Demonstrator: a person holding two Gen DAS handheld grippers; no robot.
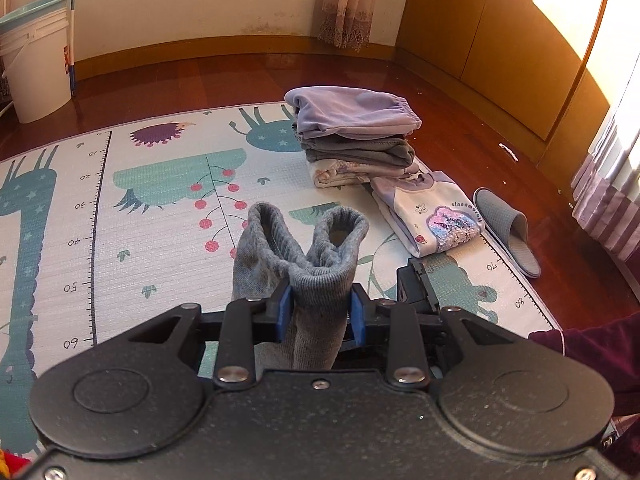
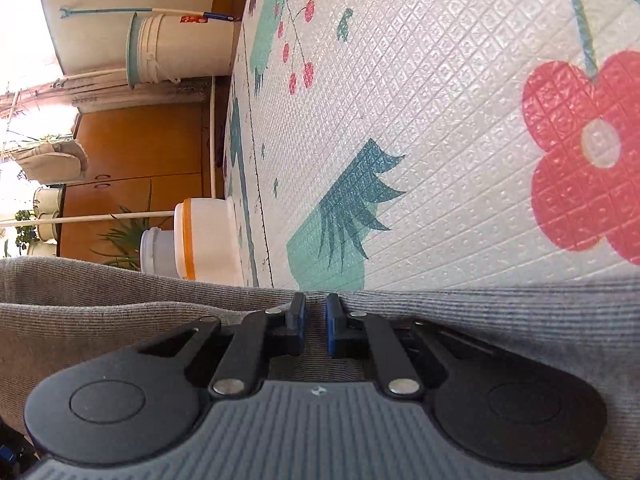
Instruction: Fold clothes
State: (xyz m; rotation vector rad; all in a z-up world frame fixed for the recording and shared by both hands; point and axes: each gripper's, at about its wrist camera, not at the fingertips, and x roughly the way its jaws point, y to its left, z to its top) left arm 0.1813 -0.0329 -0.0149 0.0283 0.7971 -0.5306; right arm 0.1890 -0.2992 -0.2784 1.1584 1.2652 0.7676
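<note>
A grey knit garment (image 1: 316,268) is bunched between the blue pads of my left gripper (image 1: 320,308), which is shut on it; two ribbed cuffs stick up past the fingertips. In the right wrist view the same grey garment (image 2: 500,320) stretches across the frame, and my right gripper (image 2: 316,316) is shut on its edge, turned sideways over the play mat (image 2: 440,100). A stack of folded clothes (image 1: 356,136) sits at the mat's far right, with a folded white and lilac top (image 1: 432,216) in front of it.
A grey slipper (image 1: 508,228) lies on the wooden floor right of the mat. A white bucket (image 1: 36,68) stands at the far left by the wall. Wooden cabinets (image 1: 500,40) line the right side. A dark red sleeve (image 1: 592,352) shows at the right. A white and orange jug (image 2: 204,240) stands off the mat.
</note>
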